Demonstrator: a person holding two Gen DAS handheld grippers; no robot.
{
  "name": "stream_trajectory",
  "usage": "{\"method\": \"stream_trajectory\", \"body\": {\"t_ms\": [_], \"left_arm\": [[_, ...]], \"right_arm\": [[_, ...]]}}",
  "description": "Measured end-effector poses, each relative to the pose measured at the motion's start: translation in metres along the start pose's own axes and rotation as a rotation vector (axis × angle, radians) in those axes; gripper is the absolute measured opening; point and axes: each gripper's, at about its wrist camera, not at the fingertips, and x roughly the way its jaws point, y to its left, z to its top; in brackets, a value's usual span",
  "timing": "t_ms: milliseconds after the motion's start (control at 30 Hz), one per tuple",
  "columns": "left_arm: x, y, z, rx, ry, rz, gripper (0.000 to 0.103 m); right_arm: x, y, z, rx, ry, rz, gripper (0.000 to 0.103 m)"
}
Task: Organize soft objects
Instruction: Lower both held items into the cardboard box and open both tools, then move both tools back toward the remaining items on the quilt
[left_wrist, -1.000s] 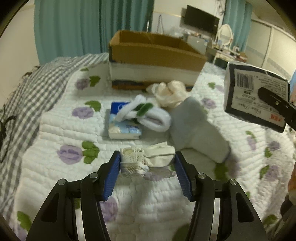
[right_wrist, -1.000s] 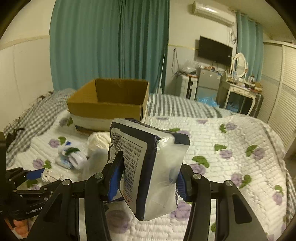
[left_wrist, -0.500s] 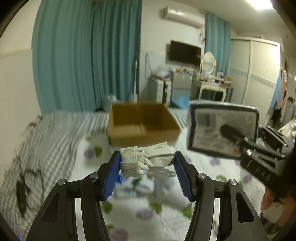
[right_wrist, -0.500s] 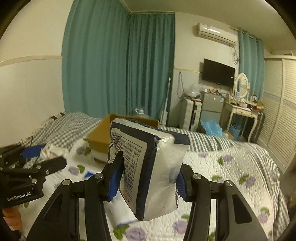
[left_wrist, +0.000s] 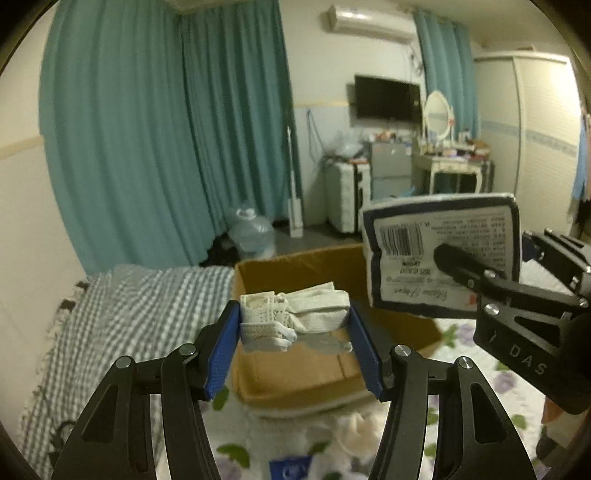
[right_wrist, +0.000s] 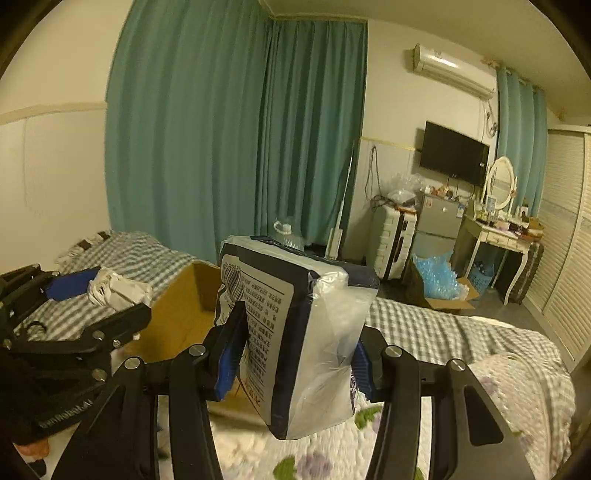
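Up close in the left wrist view, the left gripper (left_wrist: 294, 321) is clamped on a bundle of white socks (left_wrist: 295, 315), blue pads (left_wrist: 221, 350) pressing in from both sides, the bundle's long axis running straight across from pad to pad. Directly beyond and below it sits the open cardboard box (left_wrist: 317, 369), so the socks already hang over the box floor, which looks bare apart from a grey patch of tape; judging by that, the drop needs little more than the jaws parting. Over on the right, the right gripper (right_wrist: 293, 354) is squeezed shut on a wrapped tissue pack (right_wrist: 295, 332), standing upright, long axis top to bottom, barcode face turned toward the left camera (left_wrist: 443, 258). From the left view that pack hovers at the box's right rim, just beside the opening, so I'd call the left hand the nearer one to release. The right wrist view adds what the left can't: the box's inner wall (right_wrist: 184, 306) lies left and beyond the pack, with the left gripper (right_wrist: 99, 288) and its socks hanging beside it. The left view alone shows the quilt (left_wrist: 325, 435) below, where a cream soft item (left_wrist: 360, 430) and a blue packet (left_wrist: 290, 469) wait. Far back: teal curtains (right_wrist: 236, 140).
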Motion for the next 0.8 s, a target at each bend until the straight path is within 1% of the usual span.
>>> {"method": "stream_trajectory", "body": {"t_ms": [133,167,200,233,267,300,333,367,433,533,667,733,767,800], "left_arm": [[0.043,0.001,-0.012,0.015,0.039,0.007,0.057],[0.05,0.001,-0.014,0.017,0.044,-0.002,0.059],[0.051,0.001,-0.018,0.017,0.044,-0.01,0.059],[0.056,0.003,-0.019,0.012,0.036,-0.031,0.06],[0.053,0.004,-0.021,0.01,0.031,-0.041,0.069],[0.054,0.006,-0.022,0.005,0.029,-0.036,0.075],[0.054,0.008,-0.022,0.001,0.023,-0.023,0.085],[0.054,0.008,-0.019,0.0,0.018,-0.008,0.086],[0.052,0.009,-0.016,-0.007,0.017,0.015,0.086],[0.036,0.017,-0.009,-0.031,0.011,0.019,0.086],[-0.012,0.023,0.008,-0.046,-0.062,0.025,0.086],[-0.049,0.025,0.018,-0.051,-0.119,0.021,0.086],[-0.064,0.028,0.021,-0.055,-0.141,0.02,0.089],[-0.08,0.029,0.024,-0.058,-0.164,0.021,0.092]], "right_arm": [[0.059,-0.002,-0.004,0.034,0.056,0.038,0.05],[0.068,-0.004,-0.005,0.041,0.066,0.042,0.051],[0.081,-0.004,-0.007,0.052,0.083,0.049,0.056],[0.09,-0.007,-0.009,0.062,0.092,0.054,0.057],[0.1,-0.008,-0.011,0.075,0.093,0.068,0.067],[0.104,-0.008,-0.013,0.078,0.088,0.071,0.081],[0.107,-0.008,-0.013,0.079,0.081,0.07,0.086],[0.108,-0.007,-0.014,0.078,0.071,0.067,0.088],[0.105,-0.009,-0.015,0.079,0.047,0.043,0.088],[0.09,-0.016,-0.008,0.098,0.029,0.025,0.089],[0.044,-0.034,0.012,0.119,-0.019,0.018,0.093],[0.014,-0.035,0.024,0.102,-0.057,0.002,0.096],[-0.003,-0.036,0.03,0.092,-0.08,-0.004,0.101],[-0.024,-0.035,0.037,0.082,-0.107,-0.016,0.102]]}}
